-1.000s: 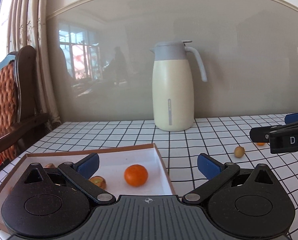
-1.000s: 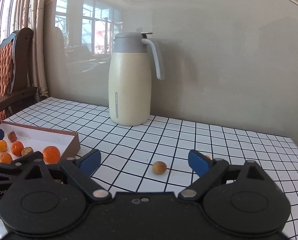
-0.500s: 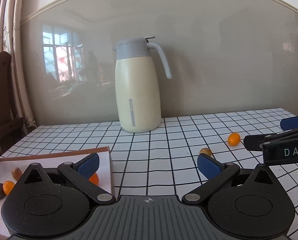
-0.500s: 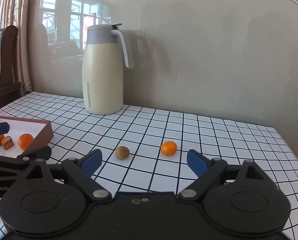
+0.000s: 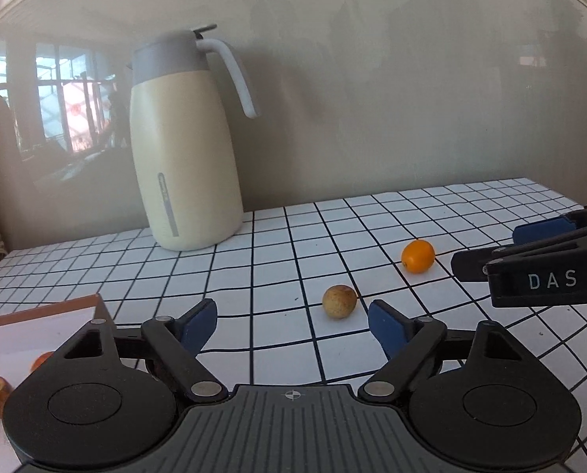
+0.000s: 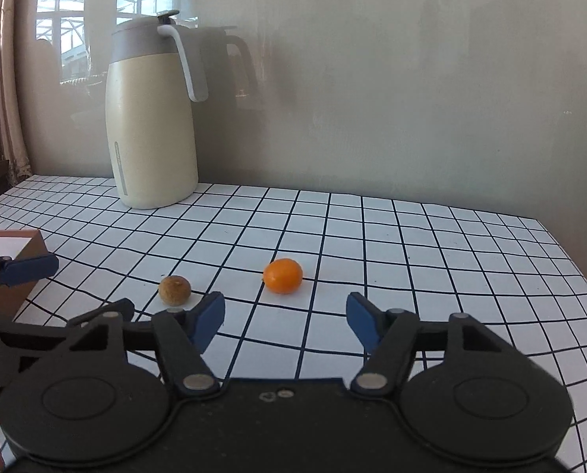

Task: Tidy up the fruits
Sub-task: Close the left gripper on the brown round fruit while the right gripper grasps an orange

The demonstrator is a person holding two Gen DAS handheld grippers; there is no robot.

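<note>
With both sets of jaws spread and empty, I keep my right gripper (image 6: 285, 317) lined up on the orange kumquat (image 6: 282, 275) at twelve o'clock and my left gripper (image 5: 292, 325) beside the brown fruit (image 5: 339, 301) at one o'clock, ready to carry both to the box (image 5: 41, 317).

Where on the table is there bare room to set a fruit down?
Bare grid stretches right of the kumquat out to the table edge, and between the thermal carafe and both loose fruits. It is crowded near the brown longan, beside the box.
</note>
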